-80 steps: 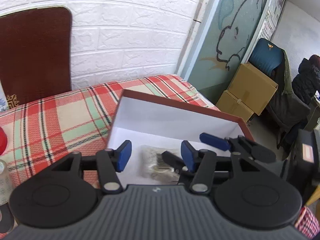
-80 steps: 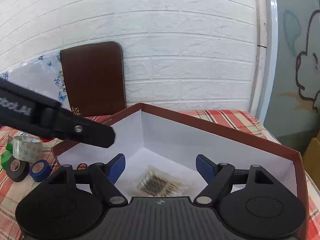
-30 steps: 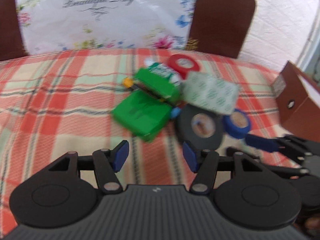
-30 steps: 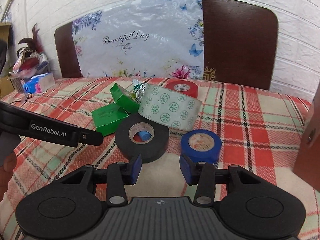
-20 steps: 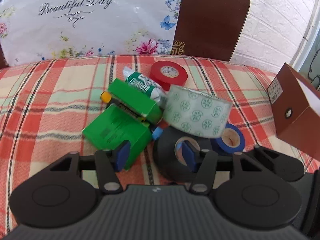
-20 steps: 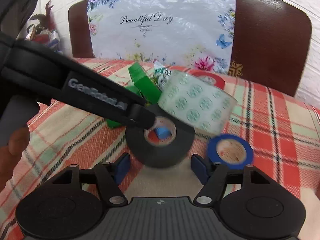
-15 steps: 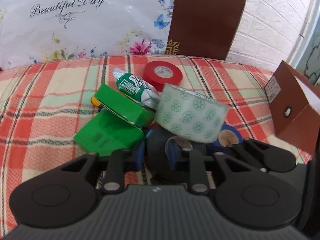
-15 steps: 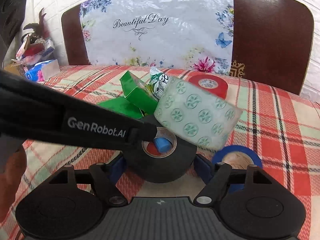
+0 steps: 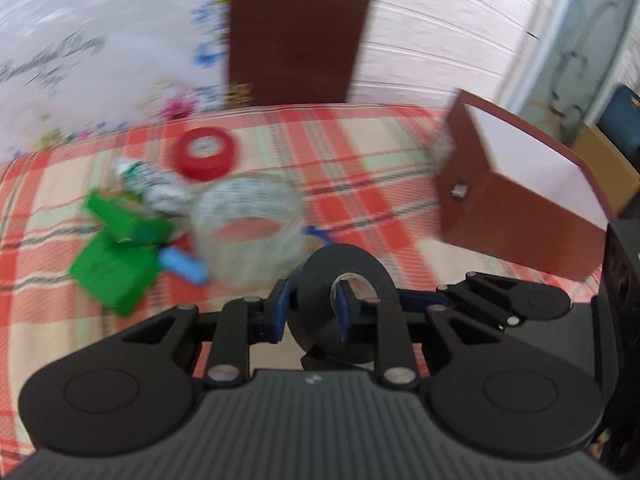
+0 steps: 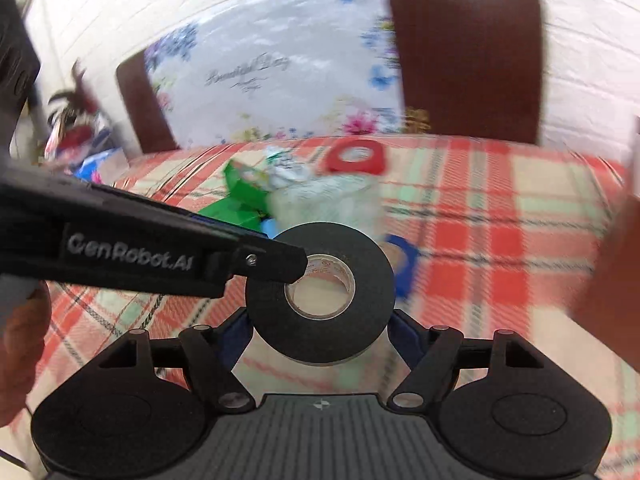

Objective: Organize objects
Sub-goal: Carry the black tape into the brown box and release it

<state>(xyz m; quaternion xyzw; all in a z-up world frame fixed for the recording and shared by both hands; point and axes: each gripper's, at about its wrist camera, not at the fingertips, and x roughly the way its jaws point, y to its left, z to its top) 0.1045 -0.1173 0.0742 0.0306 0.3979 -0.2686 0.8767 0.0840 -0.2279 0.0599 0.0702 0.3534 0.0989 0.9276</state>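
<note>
The left hand-held gripper (image 9: 310,312) is closed across the wall of the black tape roll (image 9: 340,300), one pad on the outer face and the other pad inside the core hole, so the roll stands on edge between the pads and clear of the plaid-covered surface (image 9: 360,152). In the right wrist view, the right hand-held gripper (image 10: 320,332) has its jaws set wide on either side of the same roll; whether its pads press on the rim cannot be told, as the roll hides them. The roll appears light and stiff, with a cardboard core that resists crushing; its matte outer winding should give good friction, so a pinch through the wall, as taken here, is judged secure, while a hold across the full diameter may let the roll pivot. To the far left of the held roll, the clear patterned tape roll (image 9: 246,220), the blue tape roll (image 9: 316,236), the red tape roll (image 9: 206,152) and the green boxes (image 9: 116,256) lie on the cloth. The open brown box (image 9: 516,204), the likely destination, stands to the far right, well apart from the pile
</note>
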